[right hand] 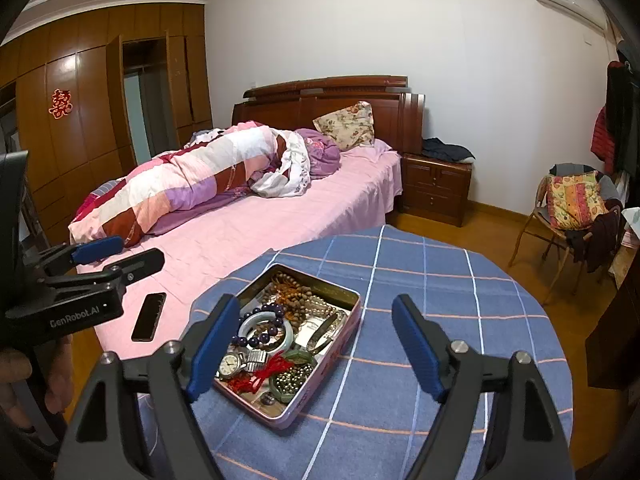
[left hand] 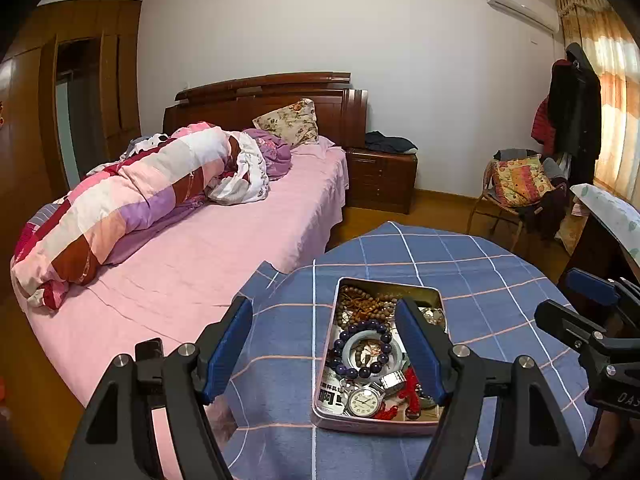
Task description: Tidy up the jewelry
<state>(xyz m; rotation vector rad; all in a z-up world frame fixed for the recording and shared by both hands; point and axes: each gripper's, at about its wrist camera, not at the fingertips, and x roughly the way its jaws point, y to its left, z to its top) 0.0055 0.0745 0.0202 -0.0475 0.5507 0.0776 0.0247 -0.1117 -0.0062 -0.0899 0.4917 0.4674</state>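
Note:
A pink metal tin [left hand: 325, 376] [right hand: 340, 340] full of jewelry sits on a round table with a blue checked cloth [left hand: 500, 312] [right hand: 440, 300]. In it lie a purple bead bracelet [left hand: 362, 372] [right hand: 262, 338], a pale jade bangle [left hand: 350, 344] [right hand: 250, 322], a wristwatch [left hand: 363, 401] [right hand: 230, 364], brown bead strings [left hand: 360, 300] [right hand: 296, 292] and red tassels [right hand: 264, 372]. My left gripper [left hand: 328, 354] is open and empty above the tin's near left side. My right gripper [right hand: 320, 350] is open and empty above the tin's right edge; it also shows in the left wrist view [left hand: 576, 304].
A bed with a pink sheet [left hand: 192, 248] [right hand: 256, 232] and rolled quilt stands left of the table. A black phone [right hand: 149, 317] lies on the bed's near corner. A nightstand [right hand: 436, 184] and a chair with cushions [right hand: 568, 208] stand behind.

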